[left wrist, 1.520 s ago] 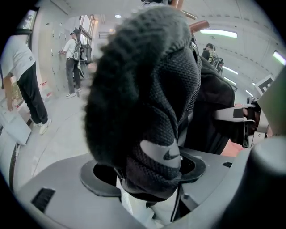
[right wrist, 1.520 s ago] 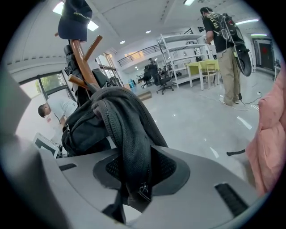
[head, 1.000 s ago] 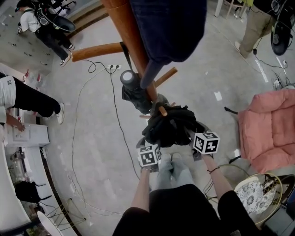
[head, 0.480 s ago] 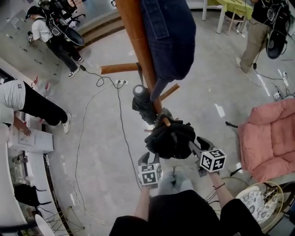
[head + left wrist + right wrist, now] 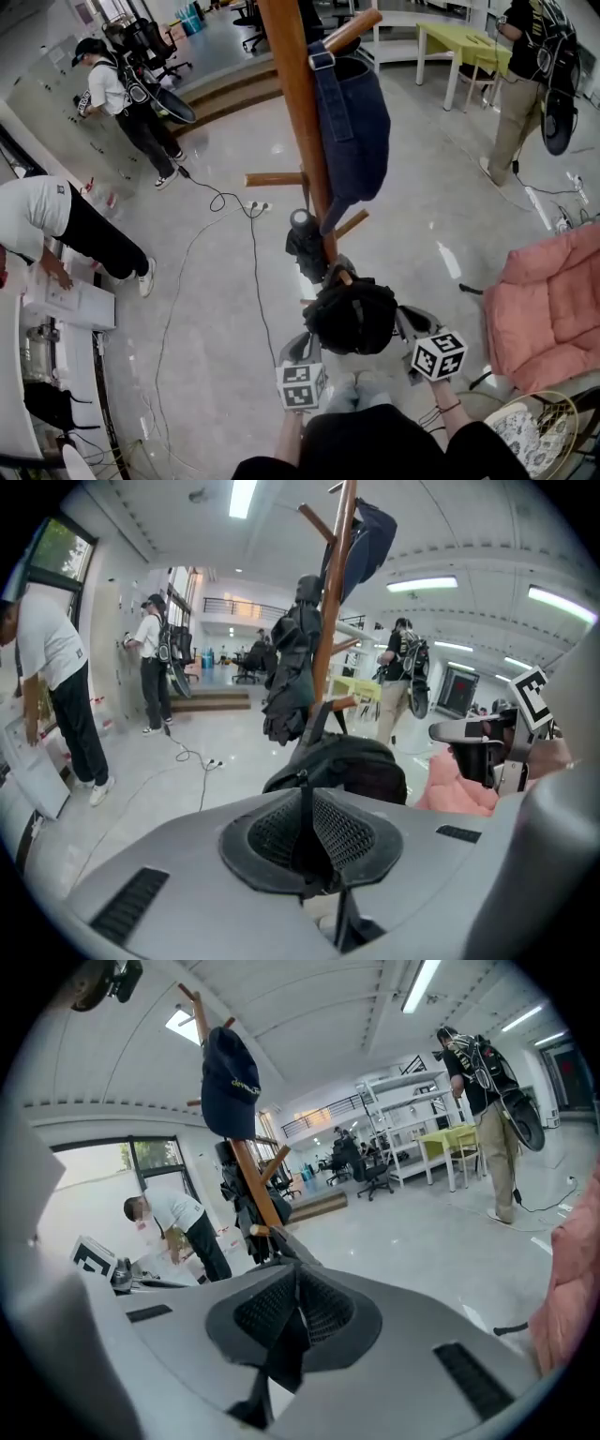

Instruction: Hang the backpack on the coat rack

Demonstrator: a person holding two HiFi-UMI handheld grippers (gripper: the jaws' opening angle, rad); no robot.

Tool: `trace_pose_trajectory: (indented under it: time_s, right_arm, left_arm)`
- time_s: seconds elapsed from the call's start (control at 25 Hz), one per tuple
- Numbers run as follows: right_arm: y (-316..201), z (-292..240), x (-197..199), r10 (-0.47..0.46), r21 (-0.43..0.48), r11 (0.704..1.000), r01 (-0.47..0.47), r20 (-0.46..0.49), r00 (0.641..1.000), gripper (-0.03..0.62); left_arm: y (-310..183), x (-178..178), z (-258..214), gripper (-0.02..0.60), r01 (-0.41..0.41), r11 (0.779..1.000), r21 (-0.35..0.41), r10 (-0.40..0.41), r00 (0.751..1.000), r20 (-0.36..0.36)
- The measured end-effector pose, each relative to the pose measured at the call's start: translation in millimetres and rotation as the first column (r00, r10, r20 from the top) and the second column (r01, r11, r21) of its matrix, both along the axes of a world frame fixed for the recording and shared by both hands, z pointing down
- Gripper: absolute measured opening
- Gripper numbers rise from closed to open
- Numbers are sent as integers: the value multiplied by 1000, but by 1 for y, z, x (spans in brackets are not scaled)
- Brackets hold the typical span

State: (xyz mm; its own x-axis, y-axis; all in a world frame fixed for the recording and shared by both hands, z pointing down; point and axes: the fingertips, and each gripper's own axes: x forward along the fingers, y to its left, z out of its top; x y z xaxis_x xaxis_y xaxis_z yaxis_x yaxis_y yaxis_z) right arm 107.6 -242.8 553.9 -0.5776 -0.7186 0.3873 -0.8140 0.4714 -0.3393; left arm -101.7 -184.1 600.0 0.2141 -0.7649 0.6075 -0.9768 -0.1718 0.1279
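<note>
Head view, nearest first: the person's two forearms reach forward, each with a gripper that carries a marker cube. The left gripper (image 5: 302, 345) and the right gripper (image 5: 401, 317) flank a black backpack (image 5: 352, 314), which is held up between them. Its top sits right at the tip of the lowest peg (image 5: 344, 277) of the wooden coat rack (image 5: 298, 122). Whether it is hooked on that peg cannot be told.

The left gripper view shows its jaws closing, the mesh pads pressed on a black strap (image 5: 302, 803) that leads on to the bulk of the backpack just ahead. In the right gripper view the jaws are pressed together, pinching a second strap (image 5: 281, 1344) that hangs down between the pads.

Just behind the backpack a dark garment (image 5: 305, 246) hangs against the pole of the coat rack. Higher up, a blue denim garment (image 5: 354, 117) hangs from the top peg (image 5: 352, 30).

On the floor (image 5: 206, 309), left of the pole, a cable (image 5: 255, 281) runs to a power strip (image 5: 255, 206). A pink armchair (image 5: 553, 291) stands well apart at the right edge of the floor.

Farther off, one person (image 5: 52, 211) in a white top bends over at the left. Another (image 5: 117, 89) stands at the far left, and a third (image 5: 520, 80) stands at the far right beside a green table (image 5: 459, 37).
</note>
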Motion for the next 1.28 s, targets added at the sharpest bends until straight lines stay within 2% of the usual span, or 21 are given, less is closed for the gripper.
trace_pose_trajectory:
  time_s: [0.24, 0.48, 1.0, 1.28]
  right_arm:
    - [0, -45, -7, -10, 79, 997, 7, 33, 999, 21]
    - [3, -79, 2, 12, 144, 989, -18, 47, 999, 17]
    - [-5, -137, 14, 57, 284, 956, -74, 66, 996, 14]
    - [-13, -145, 11, 48, 324, 944, -66, 64, 997, 12]
  left_arm:
    - [-5, -6, -53, 25, 0, 995, 104, 1, 1000, -18]
    - [-7, -13, -92, 20, 25, 982, 187, -15, 998, -56]
    - [-18, -26, -160, 17, 2, 931, 366, 7, 1000, -22]
    - [-27, -30, -170, 17, 1, 916, 400, -5, 1000, 9]
